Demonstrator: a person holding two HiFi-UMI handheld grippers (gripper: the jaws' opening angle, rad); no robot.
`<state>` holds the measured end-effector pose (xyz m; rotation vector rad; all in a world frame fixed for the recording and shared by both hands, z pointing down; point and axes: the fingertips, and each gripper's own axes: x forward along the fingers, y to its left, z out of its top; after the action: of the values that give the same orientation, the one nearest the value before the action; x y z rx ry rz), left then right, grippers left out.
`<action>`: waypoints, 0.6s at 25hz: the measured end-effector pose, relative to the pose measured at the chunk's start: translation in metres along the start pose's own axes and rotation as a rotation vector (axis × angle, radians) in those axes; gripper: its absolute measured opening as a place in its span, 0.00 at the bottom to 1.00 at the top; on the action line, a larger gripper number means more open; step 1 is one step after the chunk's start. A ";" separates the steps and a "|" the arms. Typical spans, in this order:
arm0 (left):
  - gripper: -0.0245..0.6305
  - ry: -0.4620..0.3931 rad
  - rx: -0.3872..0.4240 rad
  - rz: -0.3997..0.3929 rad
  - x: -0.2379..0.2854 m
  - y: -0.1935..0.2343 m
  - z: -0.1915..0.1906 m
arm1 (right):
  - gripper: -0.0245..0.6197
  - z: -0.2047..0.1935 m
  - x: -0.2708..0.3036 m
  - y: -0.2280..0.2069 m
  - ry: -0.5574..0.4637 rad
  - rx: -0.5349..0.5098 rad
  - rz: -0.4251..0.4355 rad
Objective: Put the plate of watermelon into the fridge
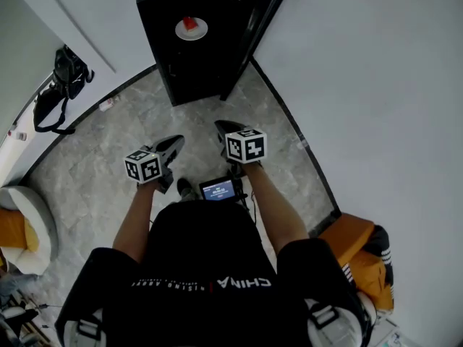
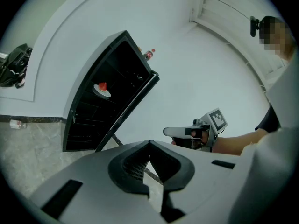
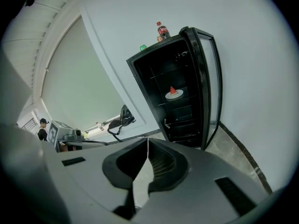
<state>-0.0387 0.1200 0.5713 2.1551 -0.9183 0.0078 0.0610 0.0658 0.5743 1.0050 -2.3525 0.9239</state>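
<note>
The white plate of watermelon rests on a shelf inside the black fridge, whose door stands open to the right. In the left gripper view the plate shows far off, and in the right gripper view the plate lies mid-shelf. My left gripper and right gripper hover side by side over the floor, well short of the fridge. Both are empty: the left gripper has its jaws touching, and so does the right gripper.
A cola bottle stands on top of the fridge. A black bag hangs on the left wall, with a small bottle on the floor below. Orange seats sit at the right. Grey marble floor lies ahead.
</note>
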 end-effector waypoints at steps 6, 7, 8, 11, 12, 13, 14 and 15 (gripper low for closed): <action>0.06 -0.006 0.044 0.130 0.023 -0.005 0.002 | 0.07 0.000 -0.024 -0.022 0.003 -0.016 -0.007; 0.06 -0.010 0.059 0.155 0.029 -0.007 0.002 | 0.07 -0.001 -0.028 -0.029 0.006 -0.018 -0.009; 0.06 -0.012 0.073 0.171 0.035 -0.010 0.001 | 0.07 -0.001 -0.032 -0.035 0.010 -0.023 -0.013; 0.06 -0.022 0.092 0.182 0.049 -0.022 0.003 | 0.07 0.004 -0.039 -0.048 0.007 -0.051 -0.012; 0.06 -0.025 0.098 0.179 0.052 -0.025 0.006 | 0.07 0.009 -0.039 -0.050 0.000 -0.060 -0.008; 0.06 -0.026 0.109 0.174 0.055 -0.028 0.009 | 0.06 0.015 -0.039 -0.051 -0.008 -0.069 -0.006; 0.06 -0.023 0.127 0.169 0.058 -0.030 0.013 | 0.06 0.021 -0.038 -0.053 -0.015 -0.074 -0.004; 0.06 -0.015 0.148 0.166 0.060 -0.032 0.015 | 0.06 0.026 -0.036 -0.054 -0.021 -0.078 -0.002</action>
<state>0.0212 0.0877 0.5563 2.2098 -1.1345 0.1457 0.1220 0.0369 0.5569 0.9905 -2.3852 0.8180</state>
